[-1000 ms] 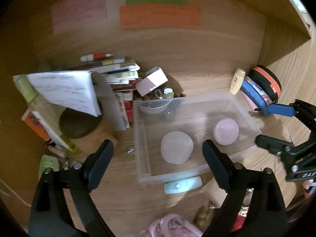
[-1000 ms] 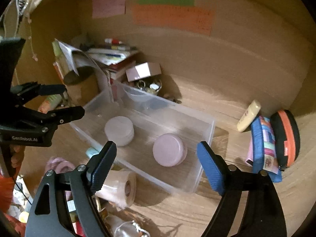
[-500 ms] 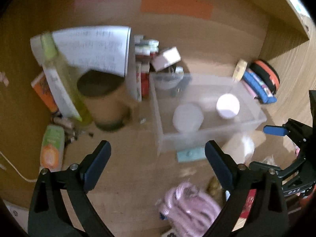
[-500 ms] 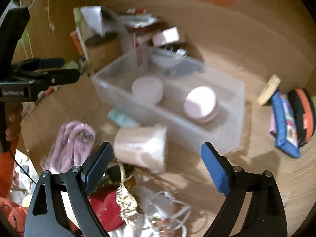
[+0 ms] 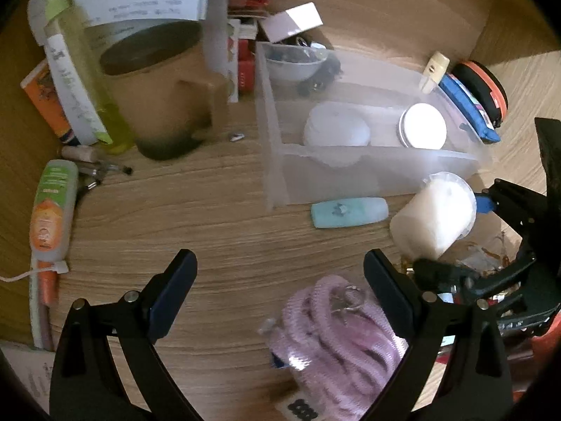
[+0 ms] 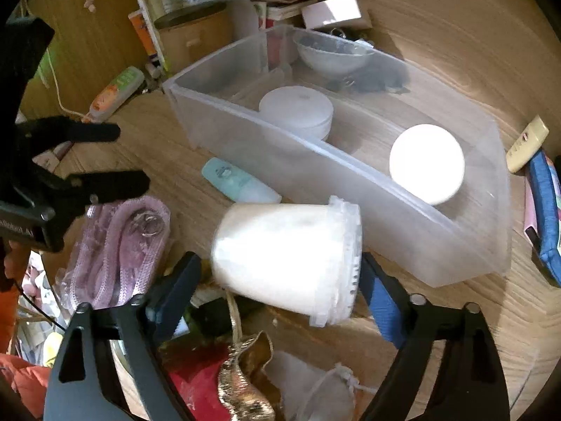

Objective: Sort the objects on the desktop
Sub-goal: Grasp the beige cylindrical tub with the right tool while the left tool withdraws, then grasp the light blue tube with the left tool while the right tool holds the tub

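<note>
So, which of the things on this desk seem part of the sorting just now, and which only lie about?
In the job, as it looks:
- white cup, on its side between the right gripper jaws, which have just been closing
- clear bin
- two round tins in it
- pink cord by the left gripper

Lying about:
- teal tube
- brown canister
- blue pouch

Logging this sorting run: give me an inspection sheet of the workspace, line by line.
Surface: wooden desk, crowded.
Job's things: clear bin holds two round tins; white tub lies on its side in front of it.
Clutter: teal tube, pink rope coil, green-orange bottle, paper stack.
Grippers: right gripper straddles the tub, jaws just closing, contact unclear; left gripper open, empty.
Cables: white cord at the left edge.
Surroundings: wooden walls.
</note>
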`<action>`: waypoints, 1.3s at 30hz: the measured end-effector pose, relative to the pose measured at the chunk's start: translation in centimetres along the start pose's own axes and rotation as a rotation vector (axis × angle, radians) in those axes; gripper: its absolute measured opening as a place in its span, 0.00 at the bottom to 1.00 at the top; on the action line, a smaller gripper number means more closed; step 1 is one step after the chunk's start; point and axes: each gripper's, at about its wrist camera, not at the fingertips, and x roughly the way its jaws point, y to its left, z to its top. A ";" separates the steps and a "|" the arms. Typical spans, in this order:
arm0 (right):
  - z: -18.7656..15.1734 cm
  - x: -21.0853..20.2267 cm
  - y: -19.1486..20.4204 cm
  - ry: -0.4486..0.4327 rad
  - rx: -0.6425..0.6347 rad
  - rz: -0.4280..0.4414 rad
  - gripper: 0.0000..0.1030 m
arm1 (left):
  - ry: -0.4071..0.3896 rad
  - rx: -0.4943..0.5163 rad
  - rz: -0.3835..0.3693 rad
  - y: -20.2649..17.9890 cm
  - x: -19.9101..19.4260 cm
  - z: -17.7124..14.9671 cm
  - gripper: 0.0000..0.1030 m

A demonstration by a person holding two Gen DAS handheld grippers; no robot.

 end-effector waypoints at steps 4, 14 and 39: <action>-0.7 -0.6 -0.7 -0.014 0.013 0.040 0.64 | 0.029 0.030 0.004 -1.8 1.0 0.3 0.94; -2.7 -3.7 -4.3 -0.086 0.090 0.042 0.62 | 0.175 0.040 -0.027 -5.6 5.1 2.3 0.94; -4.3 -5.8 -7.8 -0.157 0.144 0.082 0.62 | 0.153 -0.077 -0.012 -5.7 5.7 3.0 0.70</action>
